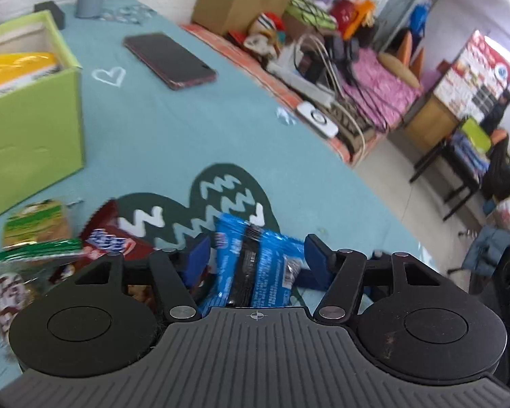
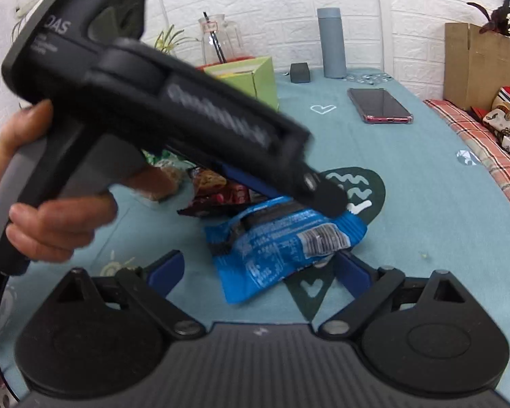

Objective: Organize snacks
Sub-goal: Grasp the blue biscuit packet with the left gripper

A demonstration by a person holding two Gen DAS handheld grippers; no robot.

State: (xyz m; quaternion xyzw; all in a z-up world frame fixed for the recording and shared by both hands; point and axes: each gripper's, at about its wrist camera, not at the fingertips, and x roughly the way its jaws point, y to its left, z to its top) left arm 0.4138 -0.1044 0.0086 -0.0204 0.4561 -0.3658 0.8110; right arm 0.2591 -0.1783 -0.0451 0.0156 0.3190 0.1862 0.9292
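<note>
A blue snack packet [image 1: 261,265] lies on the teal tablecloth between the open blue fingers of my left gripper [image 1: 256,250], which straddles it. In the right wrist view the same packet [image 2: 282,248] lies just ahead of my right gripper [image 2: 258,268], which is open and empty. The left gripper [image 2: 302,187] reaches down over the packet from the left. A red-brown snack bar [image 1: 112,238] and green packets [image 1: 34,231] lie left of the blue one. A green box [image 1: 27,102] holds a yellow bag [image 1: 17,68].
A phone [image 1: 170,59] lies on the cloth at the back. A grey bottle [image 2: 331,42] and a small dark box [image 2: 300,73] stand near the wall. A glass jar [image 2: 217,39] stands behind the green box [image 2: 255,78]. The table edge [image 1: 323,129] runs along the right.
</note>
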